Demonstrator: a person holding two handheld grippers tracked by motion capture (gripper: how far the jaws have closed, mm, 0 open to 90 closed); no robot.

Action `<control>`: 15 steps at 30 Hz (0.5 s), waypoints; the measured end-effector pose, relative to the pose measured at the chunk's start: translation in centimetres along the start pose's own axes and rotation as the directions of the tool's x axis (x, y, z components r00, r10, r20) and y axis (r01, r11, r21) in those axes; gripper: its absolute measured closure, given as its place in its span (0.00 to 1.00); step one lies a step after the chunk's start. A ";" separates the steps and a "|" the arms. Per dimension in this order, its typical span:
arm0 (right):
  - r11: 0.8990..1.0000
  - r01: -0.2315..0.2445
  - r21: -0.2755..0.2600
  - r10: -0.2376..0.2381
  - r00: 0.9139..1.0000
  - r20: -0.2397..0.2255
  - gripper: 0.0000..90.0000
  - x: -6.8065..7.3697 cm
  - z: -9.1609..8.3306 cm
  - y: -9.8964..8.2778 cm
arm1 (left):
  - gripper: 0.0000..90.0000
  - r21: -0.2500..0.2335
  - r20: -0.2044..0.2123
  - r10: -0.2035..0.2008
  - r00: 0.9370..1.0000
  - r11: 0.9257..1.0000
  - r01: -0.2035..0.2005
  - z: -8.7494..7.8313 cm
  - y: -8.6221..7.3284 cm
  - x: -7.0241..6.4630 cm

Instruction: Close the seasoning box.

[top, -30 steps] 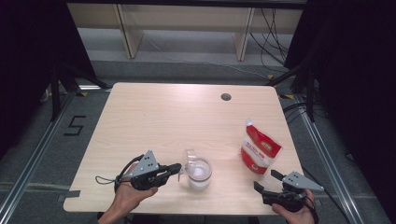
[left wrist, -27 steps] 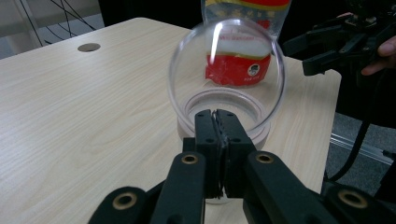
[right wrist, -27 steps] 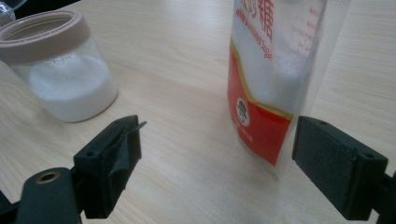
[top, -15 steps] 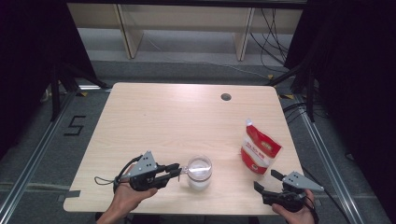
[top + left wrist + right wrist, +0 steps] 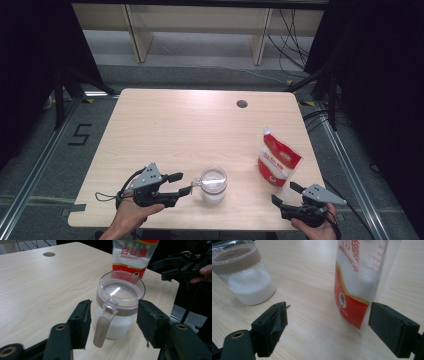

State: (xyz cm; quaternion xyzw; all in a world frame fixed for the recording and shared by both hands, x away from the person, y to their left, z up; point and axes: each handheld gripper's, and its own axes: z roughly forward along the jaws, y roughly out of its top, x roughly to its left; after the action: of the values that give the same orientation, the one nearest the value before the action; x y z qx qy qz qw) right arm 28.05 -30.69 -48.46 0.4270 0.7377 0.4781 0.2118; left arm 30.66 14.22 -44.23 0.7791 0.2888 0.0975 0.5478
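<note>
Wooden table (image 5: pixel 165 125), sugar jar (image 5: pixel 213 184) near front edge, sugar bag (image 5: pixel 278 159) to its right.
Left gripper (image 5: pixel 112 320) jaws, just opened, flank the jar handle (image 5: pixel 102 326) untouched; red print legible close up. Right gripper (image 5: pixel 327 327) held open before the bag.

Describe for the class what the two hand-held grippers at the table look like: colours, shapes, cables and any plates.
Both the left gripper and the right gripper are black two-jaw tools with flat rectangular pads and round rivets. Each carries a grey three-cornered plate on top. A thin black cable loops from the left one. No sleeves show on the forearms.
</note>
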 end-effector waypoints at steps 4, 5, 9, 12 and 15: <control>1.000 0.006 0.003 -0.006 1.000 0.002 0.18 0.0 0.0 0.0 | 0.42 0.006 -0.008 -0.015 1.000 1.000 0.015 -0.3 -0.3 0.1; 1.000 -0.004 0.002 0.004 1.000 -0.002 0.18 0.0 0.0 0.0 | 0.40 0.007 -0.008 -0.013 1.000 1.000 0.013 -0.4 -0.3 0.1; 1.000 -0.004 0.002 0.004 1.000 -0.001 0.18 0.1 0.0 0.0 | 0.36 0.017 -0.014 -0.012 1.000 1.000 0.012 -0.6 -0.6 0.2; 1.000 -0.007 0.003 0.007 1.000 0.001 0.18 0.1 0.0 0.0 | 0.33 0.024 -0.014 -0.010 1.000 1.000 0.011 -0.6 -1.0 0.1; 1.000 -0.009 0.005 0.009 1.000 0.003 0.18 0.1 -0.1 0.0 | 0.31 0.033 -0.015 -0.009 1.000 0.999 0.010 -0.5 -1.4 0.1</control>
State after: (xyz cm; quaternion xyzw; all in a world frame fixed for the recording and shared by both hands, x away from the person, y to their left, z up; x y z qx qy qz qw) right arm 27.93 -30.61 -48.39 0.4315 0.7367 0.4765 0.2097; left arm 29.98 15.01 -45.29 0.7860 0.2981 0.0958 0.5331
